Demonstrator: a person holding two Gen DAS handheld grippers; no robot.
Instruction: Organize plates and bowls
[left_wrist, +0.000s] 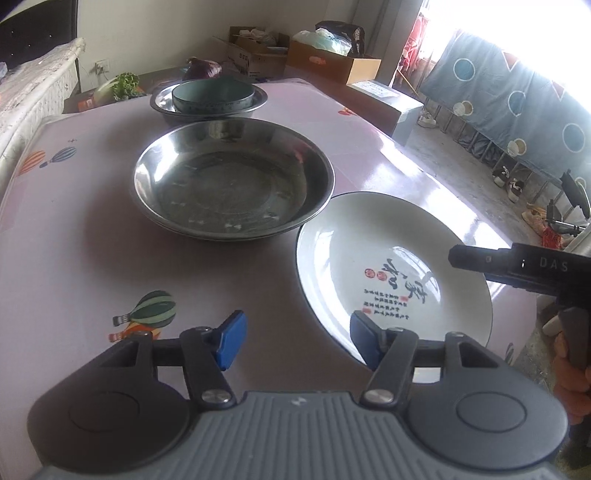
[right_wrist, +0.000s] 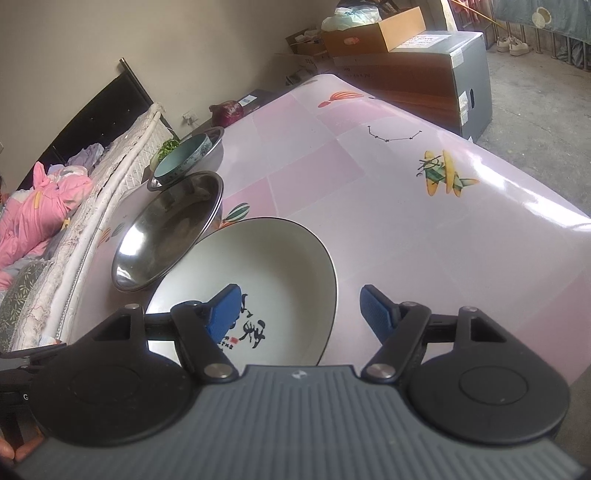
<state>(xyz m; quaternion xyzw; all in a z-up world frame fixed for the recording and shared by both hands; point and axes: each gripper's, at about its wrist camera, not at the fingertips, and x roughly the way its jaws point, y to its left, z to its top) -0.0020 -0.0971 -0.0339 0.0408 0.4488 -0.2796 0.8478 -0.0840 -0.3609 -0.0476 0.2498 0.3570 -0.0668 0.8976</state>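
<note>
Both the left gripper (left_wrist: 295, 341) and right gripper (right_wrist: 297, 314) stand apart, empty; a careless rim pinch risks sliding the white plate (left_wrist: 373, 258) off the table (left_wrist: 74, 258) edge.

The letters "DAS" are printed in pale type on the black gripper body (left_wrist: 532, 267) seen at the right of the left wrist view. Black brush calligraphy, red seal stamps and rows of small characters are painted on the white plate (left_wrist: 388, 273); none can be made out.
</note>
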